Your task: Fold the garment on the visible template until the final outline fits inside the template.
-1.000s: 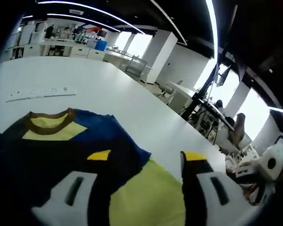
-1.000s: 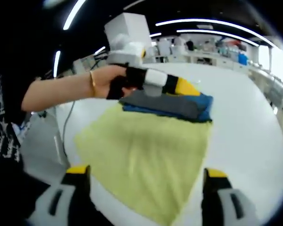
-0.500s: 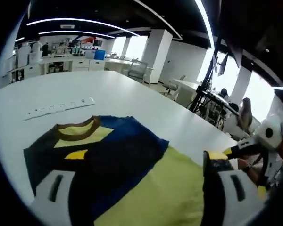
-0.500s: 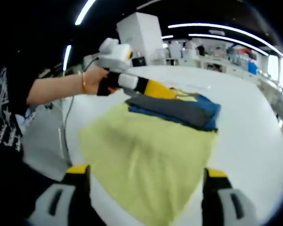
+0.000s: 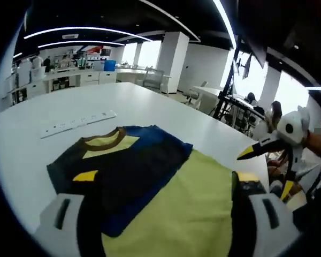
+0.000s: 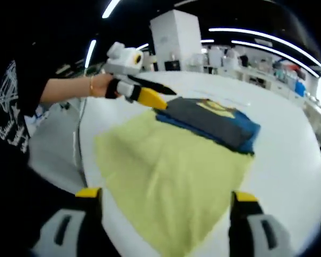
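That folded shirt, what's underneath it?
The folded shirt lies on a yellow cloth spread over the white table. How far the cloth reaches beneath it is hidden.

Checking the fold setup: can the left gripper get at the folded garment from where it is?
Probably yes: the left gripper hovers open beside the folded garment, which lies on the yellow template, and nothing stands between them.
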Motion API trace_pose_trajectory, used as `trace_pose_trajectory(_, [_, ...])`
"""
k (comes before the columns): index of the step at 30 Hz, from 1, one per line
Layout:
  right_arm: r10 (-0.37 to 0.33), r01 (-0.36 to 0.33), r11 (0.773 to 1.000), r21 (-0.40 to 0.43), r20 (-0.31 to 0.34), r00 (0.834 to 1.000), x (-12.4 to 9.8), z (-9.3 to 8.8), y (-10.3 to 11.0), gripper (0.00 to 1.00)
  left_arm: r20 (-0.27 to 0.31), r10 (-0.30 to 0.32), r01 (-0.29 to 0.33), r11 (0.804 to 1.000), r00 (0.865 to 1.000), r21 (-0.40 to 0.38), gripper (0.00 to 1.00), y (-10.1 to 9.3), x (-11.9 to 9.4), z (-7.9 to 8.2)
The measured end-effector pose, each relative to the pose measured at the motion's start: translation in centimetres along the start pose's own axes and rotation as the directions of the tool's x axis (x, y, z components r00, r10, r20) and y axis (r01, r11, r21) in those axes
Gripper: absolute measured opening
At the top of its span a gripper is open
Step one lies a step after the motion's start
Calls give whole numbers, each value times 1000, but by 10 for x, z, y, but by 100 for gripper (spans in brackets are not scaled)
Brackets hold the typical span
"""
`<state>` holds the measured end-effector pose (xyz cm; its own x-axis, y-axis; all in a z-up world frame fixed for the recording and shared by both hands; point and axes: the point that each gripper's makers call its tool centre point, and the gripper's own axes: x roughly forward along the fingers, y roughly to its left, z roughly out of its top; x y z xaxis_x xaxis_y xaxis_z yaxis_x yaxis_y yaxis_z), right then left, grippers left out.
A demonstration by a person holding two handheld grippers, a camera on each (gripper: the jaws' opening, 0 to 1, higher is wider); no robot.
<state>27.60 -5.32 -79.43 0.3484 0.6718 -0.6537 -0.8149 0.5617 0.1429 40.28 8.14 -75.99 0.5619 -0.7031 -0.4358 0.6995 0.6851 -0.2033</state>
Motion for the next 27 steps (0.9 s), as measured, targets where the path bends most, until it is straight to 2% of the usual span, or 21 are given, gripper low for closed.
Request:
trace_pose_trajectory(5, [34, -34, 999, -33, -19, 999, 1, -6, 7, 99, 1, -31, 31, 998, 1000, 46, 99, -9, -19, -9])
trace_pose_trajectory(12, [35, -37, 998, -49, -37, 999, 1, -10, 8, 98, -10, -66, 66, 996, 998, 64, 98, -21, -47, -26])
trace_pose_trajectory(17, [32, -34, 998, -53, -38, 999, 2, -12, 7, 96, 5, -60, 59, 996, 998, 63, 95, -24, -68, -32])
trace_pose_trajectory(24, [50, -54, 996, -70, -49, 998, 3, -18, 10, 95, -6, -62, 62, 997, 998, 50, 92, -29, -93, -48])
trace_pose_trajectory(27, [54, -57, 996, -76, -45, 998, 4, -19, 10, 93, -21, -73, 74, 995, 997, 74, 87, -36, -100, -58])
